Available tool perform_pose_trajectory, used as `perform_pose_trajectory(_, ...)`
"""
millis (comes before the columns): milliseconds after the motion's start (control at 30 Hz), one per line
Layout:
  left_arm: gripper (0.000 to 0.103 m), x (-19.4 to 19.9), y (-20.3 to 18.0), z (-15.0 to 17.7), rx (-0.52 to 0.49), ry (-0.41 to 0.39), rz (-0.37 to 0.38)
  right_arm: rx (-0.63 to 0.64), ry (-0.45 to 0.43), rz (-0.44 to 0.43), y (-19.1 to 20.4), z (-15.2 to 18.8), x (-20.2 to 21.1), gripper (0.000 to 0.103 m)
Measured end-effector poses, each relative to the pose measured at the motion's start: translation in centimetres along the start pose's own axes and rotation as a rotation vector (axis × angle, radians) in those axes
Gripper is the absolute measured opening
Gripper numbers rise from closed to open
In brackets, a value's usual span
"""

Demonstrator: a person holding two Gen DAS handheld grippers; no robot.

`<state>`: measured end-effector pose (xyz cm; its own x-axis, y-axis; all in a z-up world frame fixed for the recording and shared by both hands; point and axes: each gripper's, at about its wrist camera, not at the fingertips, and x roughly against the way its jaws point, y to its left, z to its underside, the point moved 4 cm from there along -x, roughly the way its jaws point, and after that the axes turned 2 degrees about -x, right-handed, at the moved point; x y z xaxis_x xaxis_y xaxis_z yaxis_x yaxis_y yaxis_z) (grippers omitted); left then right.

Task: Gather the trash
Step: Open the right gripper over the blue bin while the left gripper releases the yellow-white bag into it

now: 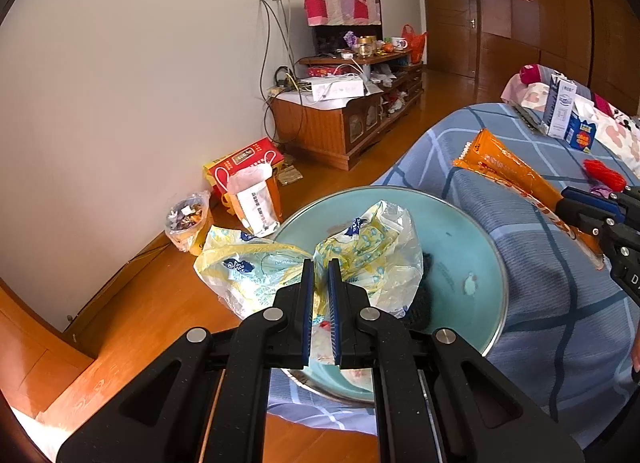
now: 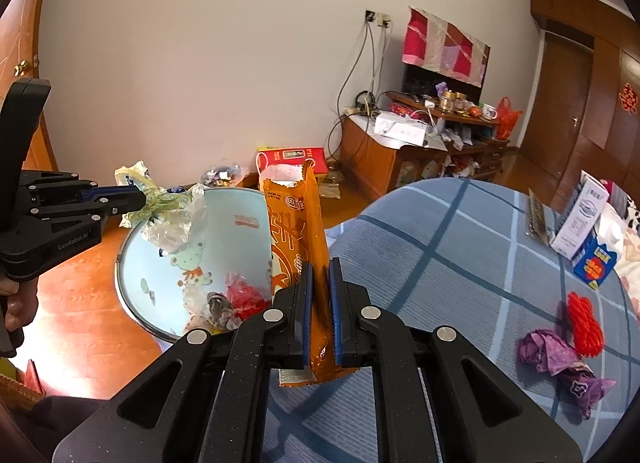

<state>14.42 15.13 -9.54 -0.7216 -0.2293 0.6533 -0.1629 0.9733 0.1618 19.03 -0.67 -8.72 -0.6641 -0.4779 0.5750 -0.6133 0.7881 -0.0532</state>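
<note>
Both grippers clamped on trash over the basin at the bed edge.

Left gripper [image 1: 320, 283]: jaws narrow, pinching a crumpled, thin yellow-and-clear plastic bag [image 1: 360, 259] with blue print, hanging over the near rim of the light-blue enamel basin [image 1: 472, 247]. Right gripper [image 2: 320, 283]: jaws narrow on the lower part of a long, glossy orange snack wrapper [image 2: 296, 231], upright, its torn top open, just beside the basin's right rim. Basin round, metal-rimmed, cartoon frog print inside, red and clear scraps in its bottom; it overhangs the bed's blue checked cover [image 2: 460, 247]. Purple foil wrapper [image 2: 560, 359] and red string coil [image 2: 584, 323] lie touching on the cover, well right. Wood floor [image 1: 160, 303] open to the left.
</note>
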Motion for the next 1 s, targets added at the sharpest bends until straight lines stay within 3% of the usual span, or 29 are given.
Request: perform_pose_trajectory(1000, 0.007, 0.5, 1.1, 0.6, 0.029, -0.006, -0.025, 0.057, 0.005, -0.036, 2.9, -1.4, -1.4, 0.009)
